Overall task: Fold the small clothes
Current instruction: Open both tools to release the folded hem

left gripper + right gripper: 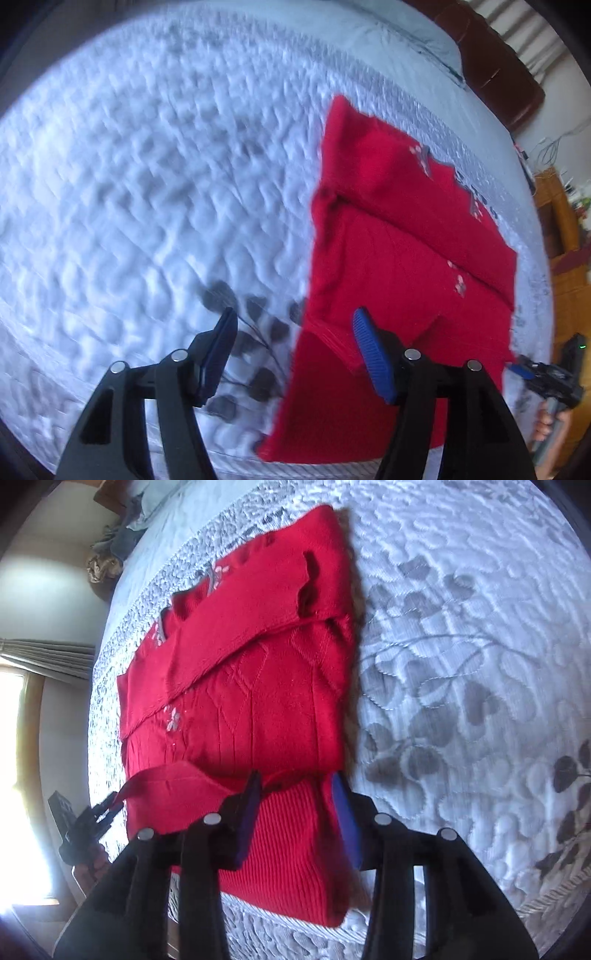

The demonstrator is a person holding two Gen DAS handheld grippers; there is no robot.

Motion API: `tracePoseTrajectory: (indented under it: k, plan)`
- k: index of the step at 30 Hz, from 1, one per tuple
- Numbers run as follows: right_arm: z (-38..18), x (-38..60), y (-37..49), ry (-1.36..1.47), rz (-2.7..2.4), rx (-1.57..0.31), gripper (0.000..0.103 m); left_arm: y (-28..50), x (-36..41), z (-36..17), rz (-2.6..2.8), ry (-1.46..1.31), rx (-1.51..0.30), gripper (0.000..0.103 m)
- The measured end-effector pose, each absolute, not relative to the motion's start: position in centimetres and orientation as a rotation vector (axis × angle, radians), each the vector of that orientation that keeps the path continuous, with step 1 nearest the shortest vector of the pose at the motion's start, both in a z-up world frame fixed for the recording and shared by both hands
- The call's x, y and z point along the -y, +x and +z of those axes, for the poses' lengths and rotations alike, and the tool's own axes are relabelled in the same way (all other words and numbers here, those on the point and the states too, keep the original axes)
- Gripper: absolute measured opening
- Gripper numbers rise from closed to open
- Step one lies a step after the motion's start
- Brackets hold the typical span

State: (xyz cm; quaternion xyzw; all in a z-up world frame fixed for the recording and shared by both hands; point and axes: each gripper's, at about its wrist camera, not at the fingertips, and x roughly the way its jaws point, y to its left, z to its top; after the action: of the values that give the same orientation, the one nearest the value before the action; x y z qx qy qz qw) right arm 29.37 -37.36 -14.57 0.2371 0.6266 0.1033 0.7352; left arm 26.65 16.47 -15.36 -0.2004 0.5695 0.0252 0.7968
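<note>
The left wrist view looks steeply down over its own blue-padded fingers from close above the white quilted bedspread (147, 184), with the folded red knitted sweater (406, 240) to its right. The right wrist view faces down likewise, close over the sweater's ribbed hem. Both share the sweater, and each catches the other gripper at its edge.

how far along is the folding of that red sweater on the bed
Mostly done: the red sweater lies on the bedspread with sleeves folded across and the hem turned up. The left gripper and right gripper are both open, gripping nothing. Perhaps one more fold or tidying remains.
</note>
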Motion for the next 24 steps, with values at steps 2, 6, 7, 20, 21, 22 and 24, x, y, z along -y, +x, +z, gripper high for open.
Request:
tracePoseTrajectory:
  k: [2, 6, 7, 20, 21, 22, 24]
  plan:
    - [-13.7, 37.4, 29.1, 0.509, 0.255, -1.36, 0.04, 26.6, -16.6, -13.9, 0.036, -0.376, -1.19, 0.066]
    - [-11.0, 37.1, 28.6, 0.474, 0.345, -1.303, 0.04, 26.3, -15.7, -10.9, -0.069, -0.256, -1.13, 0.066]
    - [-10.3, 36.8, 28.6, 0.446, 0.373, -1.289, 0.04, 26.3, -15.0, -10.2, -0.1, -0.206, -1.108, 0.066]
    - [-15.4, 33.4, 32.7, 0.3, 0.403, -1.441, 0.041, 30.9, -10.7, -14.0, -0.235, -0.049, -1.161, 0.066]
    - [-15.7, 33.3, 33.0, 0.299, 0.404, -1.447, 0.041, 30.9, -10.8, -14.3, -0.246, -0.067, -1.169, 0.066]
    - [-16.1, 33.2, 33.4, 0.287, 0.395, -1.456, 0.043, 31.1, -10.8, -14.6, -0.258, -0.084, -1.175, 0.066]
    - [-16.8, 32.9, 33.8, 0.266, 0.382, -1.471, 0.049, 31.5, -10.7, -15.1, -0.275, -0.093, -1.181, 0.066]
